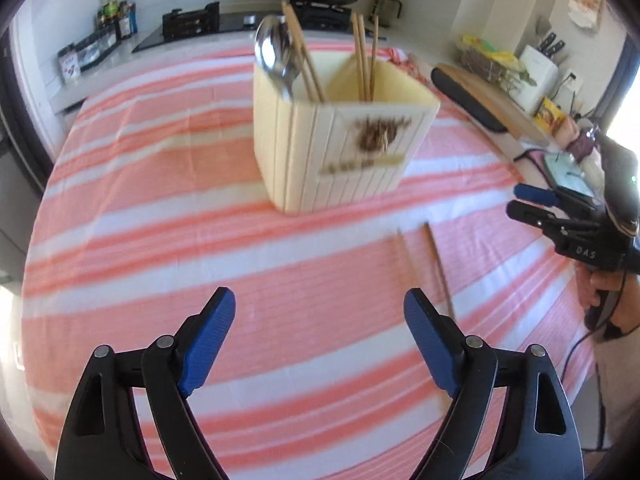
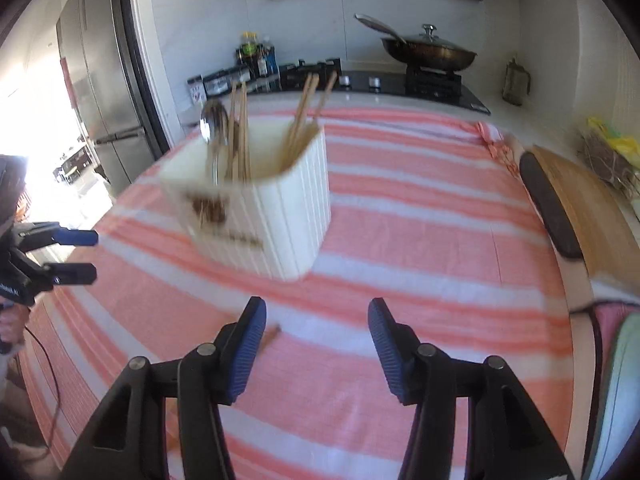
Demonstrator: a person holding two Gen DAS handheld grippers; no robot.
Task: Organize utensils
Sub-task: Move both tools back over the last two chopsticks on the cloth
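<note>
A cream two-compartment utensil holder (image 1: 340, 140) stands on the pink-striped tablecloth (image 1: 160, 200). It holds metal spoons (image 1: 274, 54) and wooden chopsticks (image 1: 362, 56). It also shows in the right wrist view (image 2: 264, 208). A pair of loose chopsticks (image 1: 436, 264) lies on the cloth in front of the holder, right of my left gripper (image 1: 320, 328), which is open and empty. My right gripper (image 2: 316, 332) is open and empty; a chopstick tip (image 2: 272, 334) peeks out by its left finger. Each gripper shows in the other's view: the right one (image 1: 528, 204), the left one (image 2: 80, 256).
A wooden cutting board (image 2: 580, 208) lies at the table's right edge. A stove with a lidded pan (image 2: 430, 52) and bottles (image 2: 256, 56) line the counter behind. A fridge (image 2: 104, 92) stands at the left. A knife block (image 1: 538, 68) sits at the right.
</note>
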